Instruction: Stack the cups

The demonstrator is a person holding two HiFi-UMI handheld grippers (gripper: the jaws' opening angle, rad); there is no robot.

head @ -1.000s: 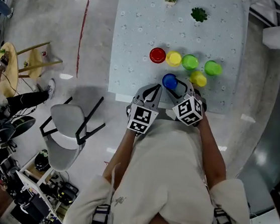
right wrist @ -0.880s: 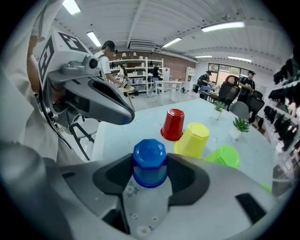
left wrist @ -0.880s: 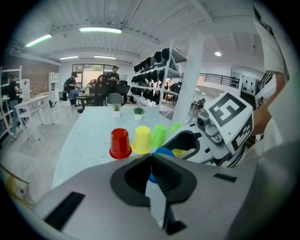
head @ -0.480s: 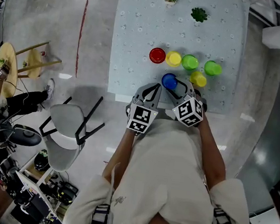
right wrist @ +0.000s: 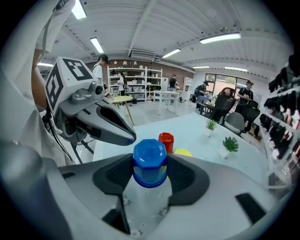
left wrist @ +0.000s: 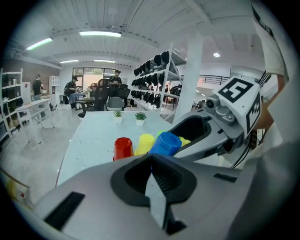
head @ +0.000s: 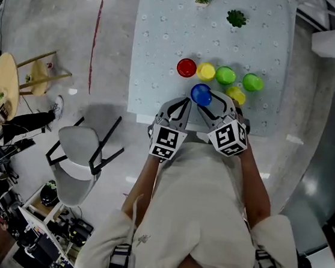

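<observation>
Right gripper [right wrist: 150, 177]: fingers clamped on upturned blue plastic cup [right wrist: 150, 159], at 6 o'clock by the edge.
Change: cup nudged toward 12 since a second ago; lift likely starting.
Left gripper [left wrist: 151, 161]: fingers together, empty.
Worktop [head: 167, 39]: pale, speckled; red cup [head: 186, 67] at 11.
Room: grey chair [head: 80, 150], 8 o'clock.

Lab-like workshop: equipment shelves [left wrist: 154, 70], office chairs [left wrist: 115, 102].

Upside-down blue cup [right wrist: 150, 165] in right claw [right wrist: 150, 176], red cup [head: 186, 67], yellow cups [head: 206, 72], green cups [head: 225, 75] beyond
</observation>
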